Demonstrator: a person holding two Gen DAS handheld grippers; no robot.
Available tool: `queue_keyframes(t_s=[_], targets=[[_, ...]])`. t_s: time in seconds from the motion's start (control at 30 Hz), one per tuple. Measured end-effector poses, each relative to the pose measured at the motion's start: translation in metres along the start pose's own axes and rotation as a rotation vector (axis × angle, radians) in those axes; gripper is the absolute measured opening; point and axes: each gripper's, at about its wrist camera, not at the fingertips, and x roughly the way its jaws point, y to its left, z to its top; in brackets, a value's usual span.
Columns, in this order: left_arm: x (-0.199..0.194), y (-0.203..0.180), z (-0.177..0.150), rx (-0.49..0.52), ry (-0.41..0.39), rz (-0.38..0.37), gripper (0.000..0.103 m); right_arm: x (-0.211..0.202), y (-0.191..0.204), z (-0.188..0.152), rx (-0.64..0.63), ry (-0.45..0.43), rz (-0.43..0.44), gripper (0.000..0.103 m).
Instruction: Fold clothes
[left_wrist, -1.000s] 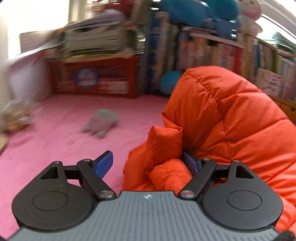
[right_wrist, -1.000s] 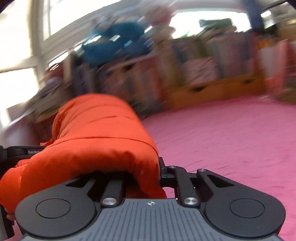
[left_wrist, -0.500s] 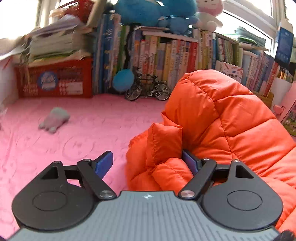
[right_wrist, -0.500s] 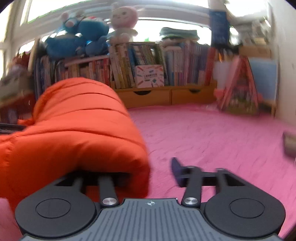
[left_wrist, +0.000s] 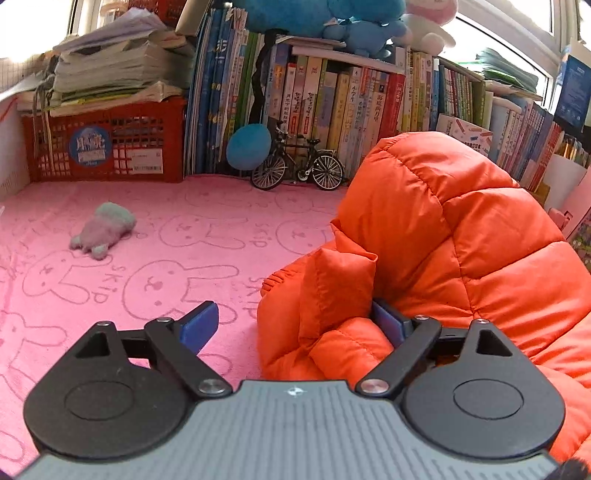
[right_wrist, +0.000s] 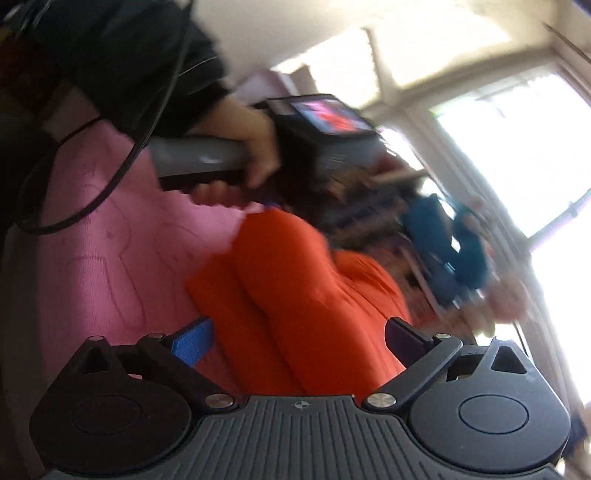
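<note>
Pink bunny-print cloth (left_wrist: 166, 240) is covering the surface, and the jacket (left_wrist: 461, 240), an orange puffer, is lying bunched on it as the landmark for everything else. Behind the jacket a row of books (left_wrist: 351, 99) is standing against the wall, with blue plush toys (left_wrist: 325, 14) sitting on top. Left of the jacket, at the foot of the books, a model bicycle (left_wrist: 299, 166) is standing beside a blue ball (left_wrist: 248, 146), and further left a red crate (left_wrist: 103, 147) is carrying stacked papers. A small grey plush (left_wrist: 101, 229) is lying on the cloth, well apart from the jacket.

In the left wrist view the left hand-held gripper (left_wrist: 299, 325) is spreading wider, with a fold of the jacket sitting between its fingers; the right finger is touching the fabric while the left one is standing clear over the cloth.

In the right wrist view, which is rolled sideways and blurred, the right hand-held gripper (right_wrist: 299, 339) is also opening, its fingers standing wide with the jacket (right_wrist: 303, 295) lying between them, unpinched. Beyond the jacket a hand (right_wrist: 255, 147) in a dark sleeve is gripping the other tool's grey handle.
</note>
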Motion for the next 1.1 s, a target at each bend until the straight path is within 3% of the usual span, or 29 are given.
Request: queue_keyframes(t_s=[0.17, 0.3, 0.43, 0.53, 0.6, 0.67, 0.77, 0.97, 1.1], targets=[[0.002, 0.003, 0.004, -0.005, 0.020, -0.027, 0.090, 0.032, 0.001, 0.006, -0.126, 0.001, 0.074, 0.098], [0.004, 0.008, 0.007, -0.031, 0.031, -0.054, 0.090, 0.050, -0.013, 0.008, -0.137, 0.083, 0.235, 0.096], [0.005, 0.012, 0.006, -0.046, 0.039, -0.079, 0.090, 0.053, -0.020, 0.002, -0.415, 0.113, 0.331, 0.096], [0.007, 0.013, 0.004, -0.067, 0.040, -0.086, 0.090, 0.063, -0.015, 0.000, -0.509, 0.114, 0.317, 0.091], [0.005, 0.016, 0.005, -0.077, 0.026, -0.081, 0.088, 0.073, -0.011, 0.004, -0.488, 0.131, 0.299, 0.080], [-0.001, 0.022, 0.009, -0.089, 0.002, -0.073, 0.087, 0.082, -0.015, 0.010, -0.386, 0.153, 0.278, 0.061], [-0.021, 0.040, 0.026, -0.124, -0.068, -0.053, 0.087, 0.098, -0.027, 0.020, -0.203, 0.180, 0.231, 0.050], [-0.054, 0.057, 0.047, -0.107, -0.180, 0.015, 0.087, 0.134, -0.058, 0.039, 0.082, 0.187, 0.137, 0.047], [-0.066, 0.048, 0.045, -0.095, -0.222, 0.001, 0.087, 0.151, -0.051, 0.044, 0.143, 0.196, 0.154, 0.053]])
